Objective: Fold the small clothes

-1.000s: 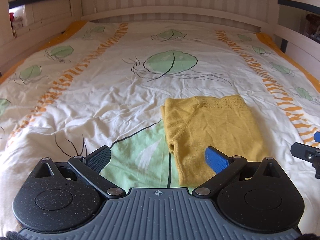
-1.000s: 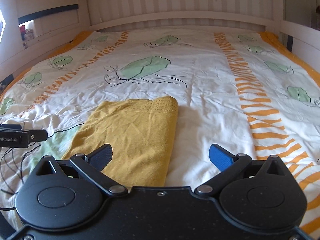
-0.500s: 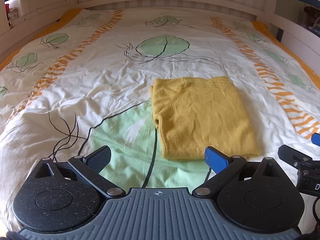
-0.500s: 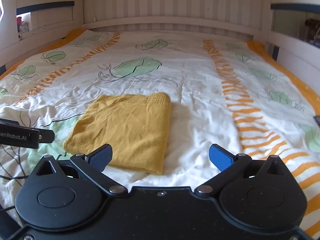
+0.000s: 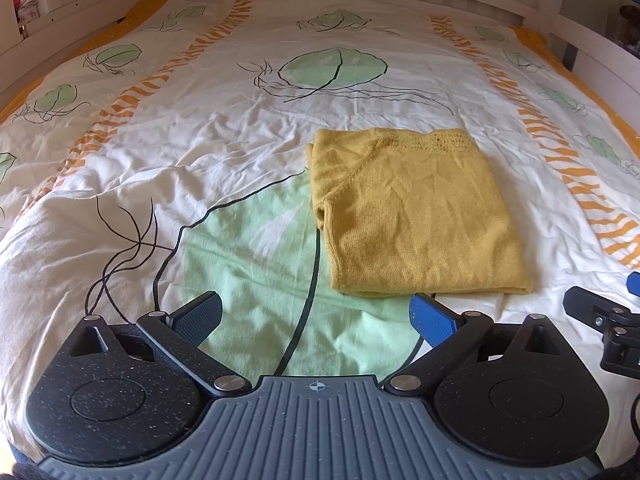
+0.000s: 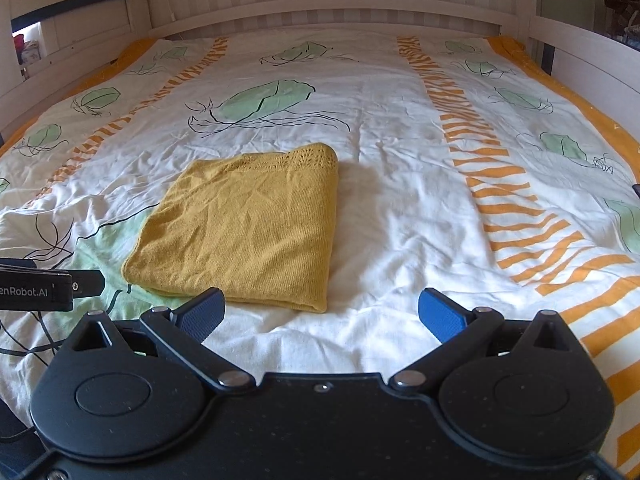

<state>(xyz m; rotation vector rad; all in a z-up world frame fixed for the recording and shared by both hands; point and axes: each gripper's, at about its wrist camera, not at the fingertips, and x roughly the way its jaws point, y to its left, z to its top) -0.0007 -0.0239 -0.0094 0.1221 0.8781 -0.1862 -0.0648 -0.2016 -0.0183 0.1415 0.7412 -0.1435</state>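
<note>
The left hand-held gripper [image 5: 316, 318] hangs low over the near end of the bed with its jaws spread wide and nothing between them. One of its fingers [image 5: 198, 316] is black and the other is blue, and both are clear of the cloth below. The right hand-held gripper [image 6: 322, 314] is likewise wide open and empty, its blue and black fingers apart above the white bedding. Each tool shows at the edge of the other's view: the right hand-held gripper at the far right of the left wrist view [image 5: 608, 320], the left hand-held gripper as a black bar with white lettering at the left edge of the right wrist view [image 6: 44, 286].

Just beyond the fingertips lies the yellow sweater [image 5: 412, 216], folded into a neat rectangle and flat on the duvet [image 5: 200, 148]. From the left wrist view it sits ahead and to the right; from the right wrist view [image 6: 248, 228] it sits ahead and to the left, so it rests between the two tools. Its openwork knit band runs along the far edge, and a seam and folded layers show along its left side.

The duvet is white with green leaf shapes, black line drawing and orange striped bands, and is creased in places. A pale wooden bed frame [image 6: 332, 10] rises around the far end and both sides.
</note>
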